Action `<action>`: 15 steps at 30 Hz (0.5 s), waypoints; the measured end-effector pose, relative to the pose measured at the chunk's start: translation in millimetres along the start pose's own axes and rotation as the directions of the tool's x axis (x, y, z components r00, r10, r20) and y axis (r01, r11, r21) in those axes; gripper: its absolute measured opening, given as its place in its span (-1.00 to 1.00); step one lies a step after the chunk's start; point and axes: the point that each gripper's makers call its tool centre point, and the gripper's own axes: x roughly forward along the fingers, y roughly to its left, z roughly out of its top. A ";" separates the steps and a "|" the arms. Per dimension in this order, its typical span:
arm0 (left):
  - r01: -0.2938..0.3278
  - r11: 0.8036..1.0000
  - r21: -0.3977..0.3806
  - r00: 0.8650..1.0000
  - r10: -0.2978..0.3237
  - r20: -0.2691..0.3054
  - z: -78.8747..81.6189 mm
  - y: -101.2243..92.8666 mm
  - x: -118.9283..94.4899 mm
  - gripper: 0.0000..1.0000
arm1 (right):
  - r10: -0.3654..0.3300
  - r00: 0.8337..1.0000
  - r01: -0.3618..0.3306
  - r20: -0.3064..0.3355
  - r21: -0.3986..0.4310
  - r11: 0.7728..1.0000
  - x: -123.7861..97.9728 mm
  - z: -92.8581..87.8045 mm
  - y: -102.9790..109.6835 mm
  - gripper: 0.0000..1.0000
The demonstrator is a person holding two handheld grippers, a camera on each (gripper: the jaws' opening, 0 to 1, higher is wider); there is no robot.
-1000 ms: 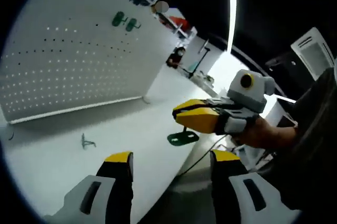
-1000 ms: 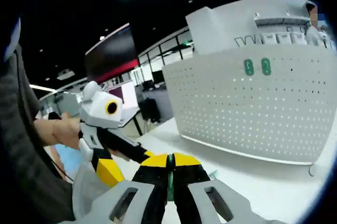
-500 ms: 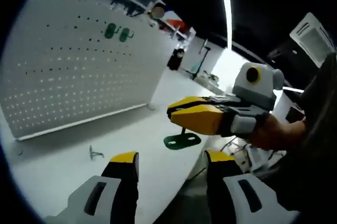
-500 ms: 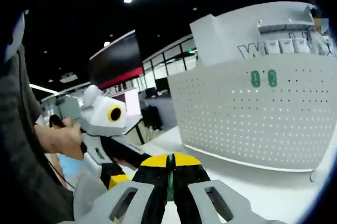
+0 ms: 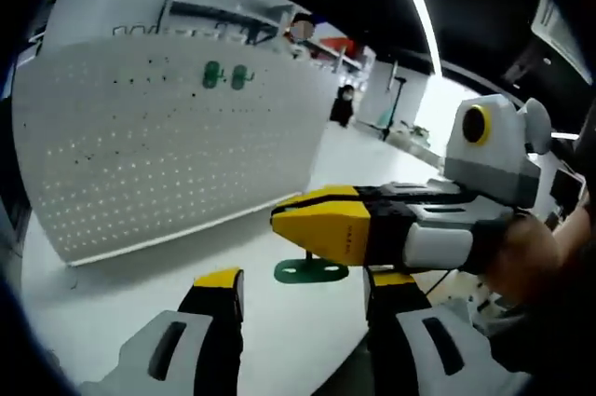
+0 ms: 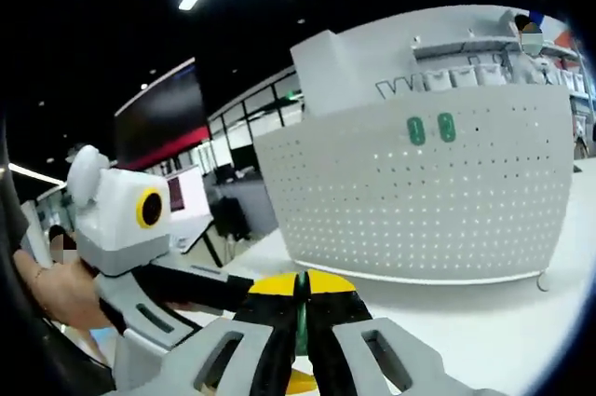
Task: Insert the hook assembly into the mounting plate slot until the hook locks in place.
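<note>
The right gripper had its jaws clamped on the green mounting plate, held above the white desk. The left gripper hung below it, jaws apart, facing the pegboard.

Both views look forward from low over the white table toward the upright pegboard, which stands well off. The left gripper view faces it from one side, the right gripper view more squarely; both share its two green plates.
</note>
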 end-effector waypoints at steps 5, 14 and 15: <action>-0.019 1.000 0.001 1.000 0.019 0.000 -0.5 3.5 -0.9 -0.02 | -0.012 1.000 0.012 0.014 -0.003 1.000 1.7 2.8 2.5 -1.00; -0.029 0.999 0.020 0.999 0.028 0.036 6.1 4.4 -2.1 -0.23 | -0.032 0.998 0.033 0.045 -0.015 0.999 4.2 6.3 7.7 -1.00; -0.028 0.999 0.020 0.999 0.028 0.038 6.4 4.1 -2.1 -0.26 | -0.031 0.999 0.031 0.042 -0.010 0.999 4.9 5.6 7.6 -1.00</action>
